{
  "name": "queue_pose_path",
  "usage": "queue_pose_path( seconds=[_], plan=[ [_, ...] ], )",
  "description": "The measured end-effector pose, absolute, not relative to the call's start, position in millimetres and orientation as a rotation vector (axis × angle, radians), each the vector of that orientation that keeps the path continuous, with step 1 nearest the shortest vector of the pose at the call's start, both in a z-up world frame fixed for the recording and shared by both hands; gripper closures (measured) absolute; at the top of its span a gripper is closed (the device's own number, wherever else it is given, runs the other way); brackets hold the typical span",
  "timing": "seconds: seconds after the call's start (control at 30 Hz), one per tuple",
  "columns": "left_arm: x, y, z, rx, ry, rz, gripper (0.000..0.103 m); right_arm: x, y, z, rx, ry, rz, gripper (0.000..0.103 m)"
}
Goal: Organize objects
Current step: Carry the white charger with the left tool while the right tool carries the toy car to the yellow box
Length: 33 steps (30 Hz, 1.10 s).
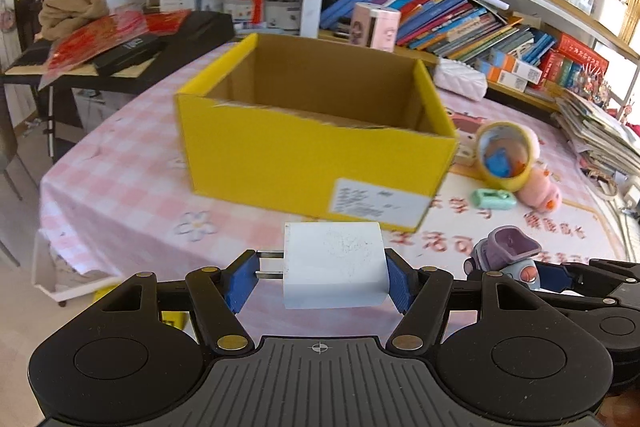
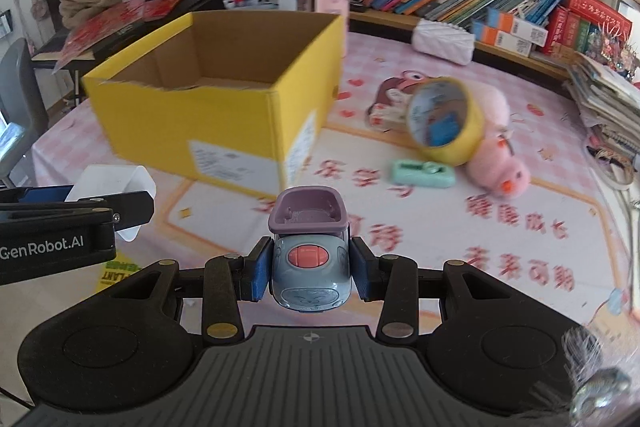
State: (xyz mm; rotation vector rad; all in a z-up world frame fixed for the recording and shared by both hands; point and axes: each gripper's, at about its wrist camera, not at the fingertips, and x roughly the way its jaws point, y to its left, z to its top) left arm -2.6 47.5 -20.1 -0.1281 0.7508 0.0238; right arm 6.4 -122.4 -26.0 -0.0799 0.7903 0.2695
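Observation:
My left gripper (image 1: 320, 277) is shut on a white plug charger (image 1: 334, 269), its two prongs pointing left against the left pad. My right gripper (image 2: 308, 269) is shut on a small grey toy car (image 2: 309, 277) with a purple seat and a coral button; that car (image 1: 508, 255) also shows at the right of the left wrist view. Both are held above the near side of the pink checked table (image 1: 120, 195). An open yellow cardboard box (image 1: 316, 131), brown inside, stands just beyond them; in the right wrist view the box (image 2: 212, 115) lies ahead and to the left.
Right of the box lie a yellow tape roll (image 2: 444, 119), a pink plush toy (image 2: 500, 171) and a mint green small device (image 2: 422, 173). A white quilted pouch (image 2: 444, 41) and a paper stack (image 2: 608, 99) sit farther back. Bookshelves (image 1: 460, 15) line the rear; a black side table (image 1: 100, 63) stands left.

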Motion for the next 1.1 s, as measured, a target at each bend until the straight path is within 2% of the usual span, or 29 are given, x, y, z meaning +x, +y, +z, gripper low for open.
queue_pose_path(
  seconds=[0.43,1.1],
  plan=[
    [-29.5,90.5,-17.4,-0.094,0.732,0.008,0.037,-24.6,-73.9,-28.0,-0.035,0.772,0.259,0.065],
    [-37.1,108.8,-13.2,-0.107,0.699,-0.019,0.037,-32.9,-54.3,-18.9,-0.056,0.749,0.242,0.065]
  ],
)
